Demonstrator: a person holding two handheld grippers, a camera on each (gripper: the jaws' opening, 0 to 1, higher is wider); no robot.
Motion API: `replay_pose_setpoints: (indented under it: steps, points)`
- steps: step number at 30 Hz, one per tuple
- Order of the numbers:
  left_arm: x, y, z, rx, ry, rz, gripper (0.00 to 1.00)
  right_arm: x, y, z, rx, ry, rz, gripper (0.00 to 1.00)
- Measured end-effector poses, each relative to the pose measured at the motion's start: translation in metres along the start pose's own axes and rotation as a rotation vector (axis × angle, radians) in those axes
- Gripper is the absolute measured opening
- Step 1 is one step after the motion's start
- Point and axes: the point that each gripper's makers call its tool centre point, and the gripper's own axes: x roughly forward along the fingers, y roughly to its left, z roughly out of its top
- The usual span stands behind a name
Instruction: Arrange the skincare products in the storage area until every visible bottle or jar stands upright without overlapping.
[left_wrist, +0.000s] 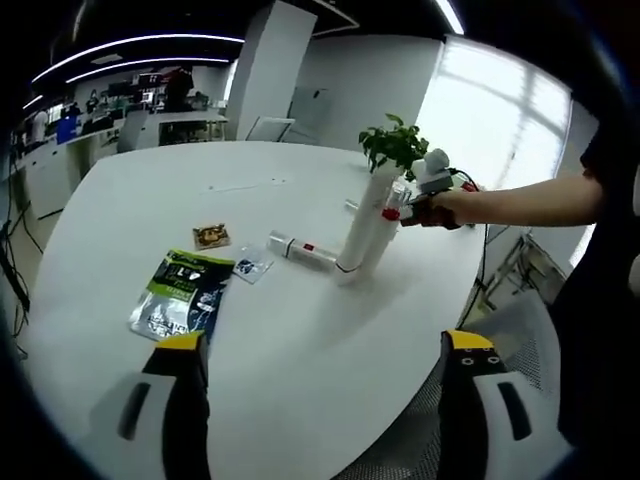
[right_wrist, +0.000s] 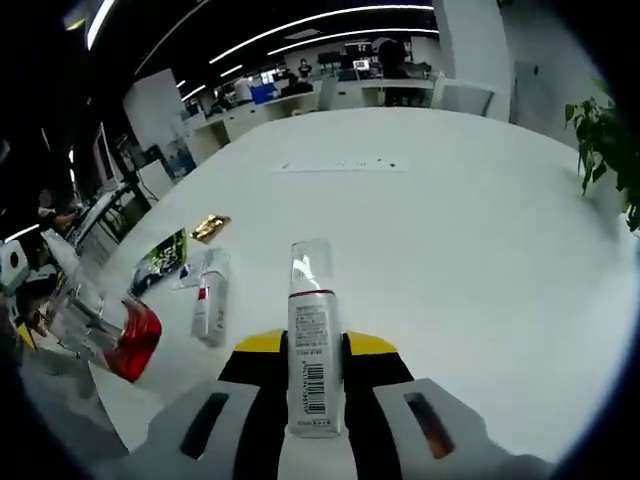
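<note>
My right gripper (right_wrist: 315, 350) is shut on a white bottle with a clear cap (right_wrist: 310, 340), which points forward over the white table (right_wrist: 450, 230). A second white bottle (right_wrist: 210, 305) lies on its side to the left of it. In the left gripper view that lying bottle (left_wrist: 300, 250) rests beside a tall white vase (left_wrist: 365, 230). Behind the vase a person's arm holds the right gripper (left_wrist: 428, 195). My left gripper (left_wrist: 325, 400) is open and holds nothing, low over the table's near edge.
A green packet (left_wrist: 185, 290), a small gold packet (left_wrist: 211, 236) and a clear sachet (left_wrist: 252, 265) lie at the left. A clear item with a red part (right_wrist: 130, 340) sits by the right gripper. A plant (left_wrist: 395, 145) tops the vase. Desks and people fill the background.
</note>
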Motion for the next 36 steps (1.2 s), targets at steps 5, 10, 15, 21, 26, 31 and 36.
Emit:
replay_pose_setpoints:
  steps: [5,10,15,21,26,31,36]
  points:
    - [-0.002,-0.006,0.002,-0.015,-0.007,-0.009,0.87,-0.017,0.002,-0.007,0.044,-0.032,-0.012,0.2]
    - [-0.004,-0.01,0.002,-0.011,-0.01,-0.017,0.86,-0.029,0.0,-0.01,0.079,-0.066,-0.023,0.2]
    - [-0.005,-0.018,0.003,-0.017,-0.02,-0.031,0.86,-0.046,-0.011,-0.008,0.13,-0.132,-0.032,0.2]
    - [-0.009,-0.021,0.002,-0.002,-0.017,-0.042,0.85,-0.069,-0.005,-0.015,0.203,-0.212,-0.038,0.2]
    - [-0.011,-0.026,0.001,0.0,-0.016,-0.056,0.85,-0.089,0.009,-0.019,0.221,-0.265,-0.029,0.2]
    - [-0.012,-0.029,0.002,0.0,-0.02,-0.072,0.84,-0.107,0.025,-0.022,0.188,-0.318,-0.04,0.2]
    - [-0.014,-0.032,0.001,0.008,-0.014,-0.083,0.84,-0.123,0.046,-0.026,0.18,-0.362,-0.015,0.2]
